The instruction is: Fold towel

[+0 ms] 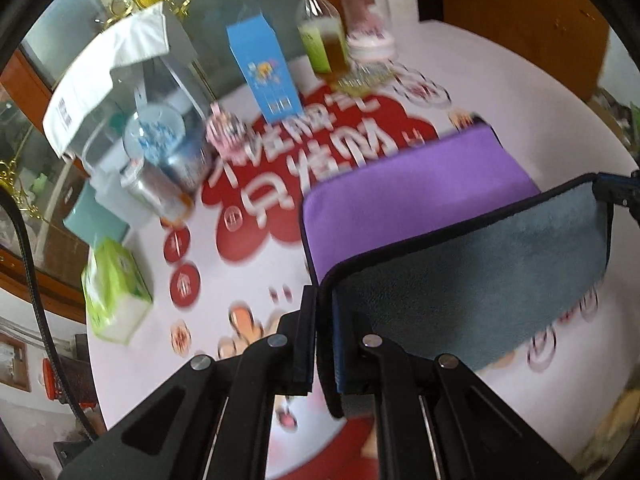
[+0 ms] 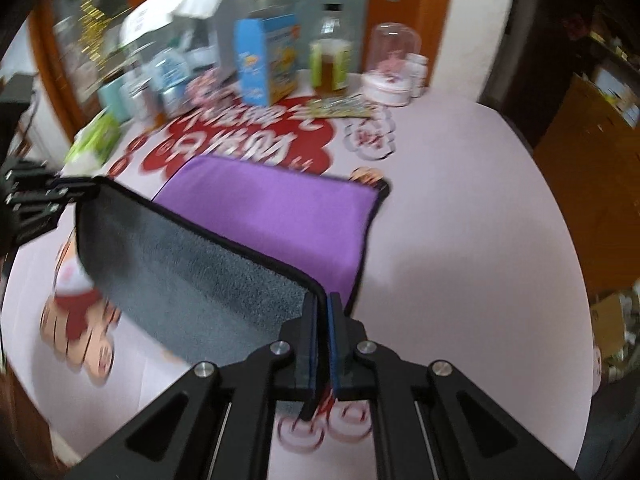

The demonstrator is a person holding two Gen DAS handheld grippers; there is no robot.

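The towel (image 1: 408,196) is purple on one side and grey on the other, with a dark hem. Its far part lies flat on the table (image 1: 500,88), purple side up. Its near edge is lifted, grey side (image 1: 480,272) facing the cameras. My left gripper (image 1: 324,304) is shut on the near left corner. My right gripper (image 2: 324,304) is shut on the near right corner, and the towel (image 2: 280,216) hangs taut between the two. The right gripper also shows at the far right of the left wrist view (image 1: 618,192), the left gripper at the far left of the right wrist view (image 2: 36,196).
The round white table has a red printed cloth design (image 1: 320,168). Along its far side stand a blue carton (image 1: 264,68), a bottle (image 1: 322,36), a glass dome (image 1: 366,20), jars (image 1: 168,152) and a green tissue pack (image 1: 116,292). A wooden door (image 2: 592,184) stands at right.
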